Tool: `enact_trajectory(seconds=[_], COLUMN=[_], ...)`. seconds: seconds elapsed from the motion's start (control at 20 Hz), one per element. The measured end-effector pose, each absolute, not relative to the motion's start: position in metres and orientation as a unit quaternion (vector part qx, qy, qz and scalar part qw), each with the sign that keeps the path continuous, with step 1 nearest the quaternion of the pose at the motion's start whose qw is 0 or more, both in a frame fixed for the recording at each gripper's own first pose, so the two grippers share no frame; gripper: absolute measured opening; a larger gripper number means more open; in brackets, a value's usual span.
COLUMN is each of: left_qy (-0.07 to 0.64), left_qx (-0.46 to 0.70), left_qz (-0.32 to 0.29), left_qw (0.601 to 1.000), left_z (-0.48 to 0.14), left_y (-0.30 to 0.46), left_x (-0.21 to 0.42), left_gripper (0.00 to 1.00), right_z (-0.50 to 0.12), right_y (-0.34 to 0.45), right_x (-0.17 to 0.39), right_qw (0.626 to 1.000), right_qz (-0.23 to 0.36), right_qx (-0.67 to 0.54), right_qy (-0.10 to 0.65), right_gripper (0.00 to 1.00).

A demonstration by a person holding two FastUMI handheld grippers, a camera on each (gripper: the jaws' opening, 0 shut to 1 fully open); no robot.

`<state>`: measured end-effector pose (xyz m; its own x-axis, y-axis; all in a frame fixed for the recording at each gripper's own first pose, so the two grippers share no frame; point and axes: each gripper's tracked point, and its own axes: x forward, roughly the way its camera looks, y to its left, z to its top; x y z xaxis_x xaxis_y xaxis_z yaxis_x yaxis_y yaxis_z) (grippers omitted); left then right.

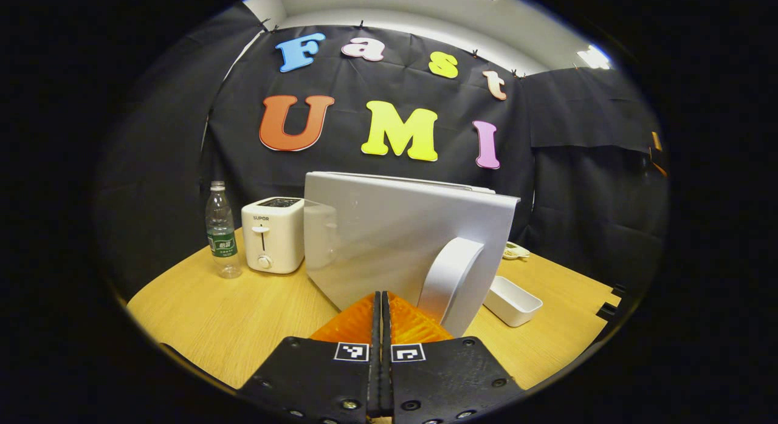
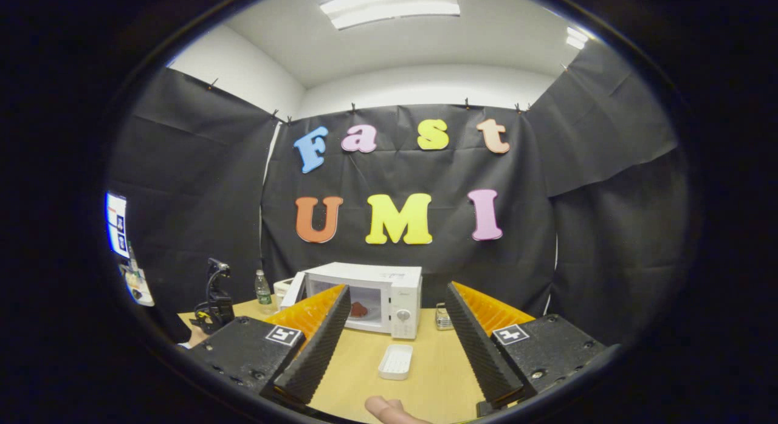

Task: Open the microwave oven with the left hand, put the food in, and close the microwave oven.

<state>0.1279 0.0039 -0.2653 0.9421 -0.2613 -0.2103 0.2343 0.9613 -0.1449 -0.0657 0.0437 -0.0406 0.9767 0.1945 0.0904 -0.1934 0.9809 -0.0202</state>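
Beside open microwave (image 2: 389, 296): toaster (image 1: 273, 234), bottle (image 1: 221, 229), left tool (image 1: 381, 302) together, right tool (image 2: 395, 302) apart

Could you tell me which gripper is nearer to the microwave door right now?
Left. The left gripper is right at the microwave door, by its handle; the right gripper hangs well back.

**Layout on the surface, door open**

In my right gripper view the microwave (image 2: 371, 296) sits at the back of the surface (image 2: 425, 375), against the booth wall. Its door (image 2: 296, 290) stands swung out to the left; food (image 2: 358, 309) lies inside the cavity. A tray (image 2: 395, 361) lies in front of the microwave. A bottle (image 2: 262, 290) stands left of it.

In my left gripper view the toaster (image 1: 273, 234) stands between the bottle (image 1: 221, 229) and the door (image 1: 395, 242). The left claw (image 1: 381, 299) sits just before the door, beside its handle (image 1: 453, 284).
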Motion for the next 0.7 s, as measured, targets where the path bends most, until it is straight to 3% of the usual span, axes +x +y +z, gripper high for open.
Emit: enact_trajectory(seconds=[0.7], left_qy=[0.105], left_qx=[-0.039], left_qz=[-0.158], left_qw=[0.981], left_z=[-0.261], left_y=[-0.095], left_x=[0.214], left_gripper=[0.0], right_z=[-0.071], right_y=[-0.032], right_x=[-0.052], right_qw=[0.997], right_qz=[0.067], right_qx=[0.03], right_qy=[-0.032], right_gripper=[0.99])
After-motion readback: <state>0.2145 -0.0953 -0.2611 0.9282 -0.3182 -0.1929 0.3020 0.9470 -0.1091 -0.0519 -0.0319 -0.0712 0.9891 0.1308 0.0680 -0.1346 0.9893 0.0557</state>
